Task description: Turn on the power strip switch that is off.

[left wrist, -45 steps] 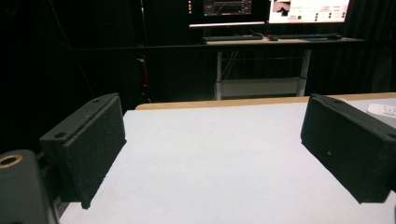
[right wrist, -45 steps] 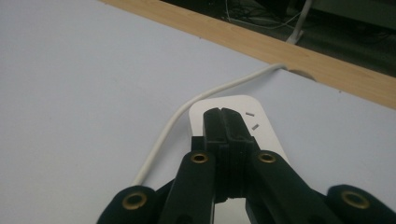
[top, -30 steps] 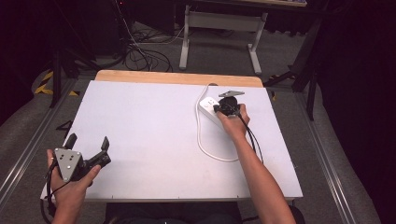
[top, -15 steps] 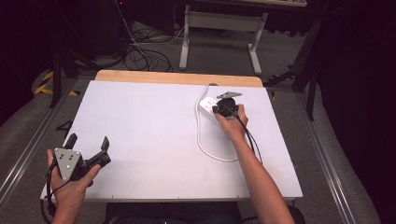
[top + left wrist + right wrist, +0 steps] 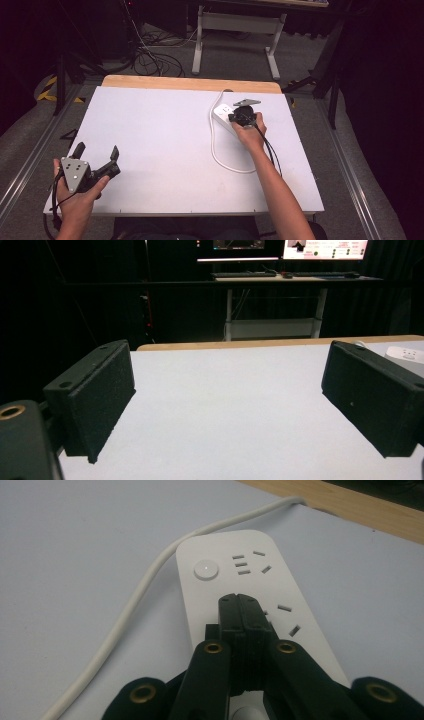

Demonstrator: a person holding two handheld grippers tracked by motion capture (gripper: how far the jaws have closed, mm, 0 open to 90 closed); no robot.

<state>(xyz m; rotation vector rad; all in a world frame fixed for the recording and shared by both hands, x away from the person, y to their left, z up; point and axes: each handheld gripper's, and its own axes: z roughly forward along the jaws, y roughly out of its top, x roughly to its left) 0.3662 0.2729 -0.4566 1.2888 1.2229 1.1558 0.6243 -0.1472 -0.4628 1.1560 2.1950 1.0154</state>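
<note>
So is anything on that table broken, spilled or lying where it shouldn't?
Nothing stands out. The white plastic power strip lies flat on the white tabletop, unmarked, its white cord looping loosely beside it. The right gripper, jaws closed together, sits over the strip; the left gripper is held open near the table's front edge.

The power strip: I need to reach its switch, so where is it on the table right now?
In the high view the power strip lies at the table's far right, near the wooden edge, directly under the right gripper.
</note>
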